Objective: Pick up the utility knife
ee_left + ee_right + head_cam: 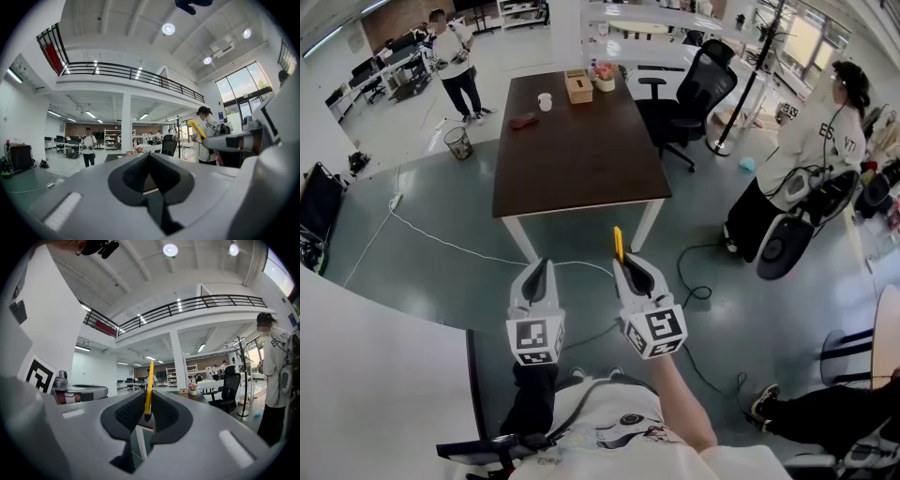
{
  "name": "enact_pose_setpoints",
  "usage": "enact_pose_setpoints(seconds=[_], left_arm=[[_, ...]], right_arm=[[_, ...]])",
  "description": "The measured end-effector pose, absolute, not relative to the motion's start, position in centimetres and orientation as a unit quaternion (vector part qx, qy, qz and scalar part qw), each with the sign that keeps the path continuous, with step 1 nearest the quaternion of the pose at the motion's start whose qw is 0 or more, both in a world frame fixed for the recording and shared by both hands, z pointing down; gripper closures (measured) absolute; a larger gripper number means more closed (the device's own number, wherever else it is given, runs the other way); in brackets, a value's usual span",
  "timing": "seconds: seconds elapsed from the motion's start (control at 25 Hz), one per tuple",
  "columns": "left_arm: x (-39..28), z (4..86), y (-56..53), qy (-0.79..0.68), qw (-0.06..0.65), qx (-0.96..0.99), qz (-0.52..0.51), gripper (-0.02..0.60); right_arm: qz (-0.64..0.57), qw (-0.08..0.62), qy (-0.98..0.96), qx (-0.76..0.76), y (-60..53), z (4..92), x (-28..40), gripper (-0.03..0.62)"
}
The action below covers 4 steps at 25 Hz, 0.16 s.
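Head view high, steeply downward; both gripper views low, level, forward — all share dark table (581, 150).

The utility knife (618, 242) is bright yellow against the black pads of the right gripper (630, 268). That one and the left gripper (540, 272) have pale grey shells, and their cubes are white with black square markers (a blocky, chequered sort of print). The table (581, 150) has a dark brown top on white legs. The floor (712, 202) is grey-green and the office chair (698, 84) black.
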<state>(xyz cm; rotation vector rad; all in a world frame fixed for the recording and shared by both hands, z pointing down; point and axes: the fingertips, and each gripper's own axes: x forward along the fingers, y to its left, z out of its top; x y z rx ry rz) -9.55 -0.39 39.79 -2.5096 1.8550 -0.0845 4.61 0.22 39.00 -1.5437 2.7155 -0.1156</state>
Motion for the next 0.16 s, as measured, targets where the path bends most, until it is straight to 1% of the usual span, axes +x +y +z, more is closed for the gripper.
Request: enact_pose_setpoints(seconds=[0.16], left_arm=[[-9.68, 39.6, -0.75, 0.592, 0.008, -0.806, -0.027, 0.584]], right_arm=[[-0.039, 0.007, 0.868, -0.496, -0.07, 38.89, 4.48, 0.549]])
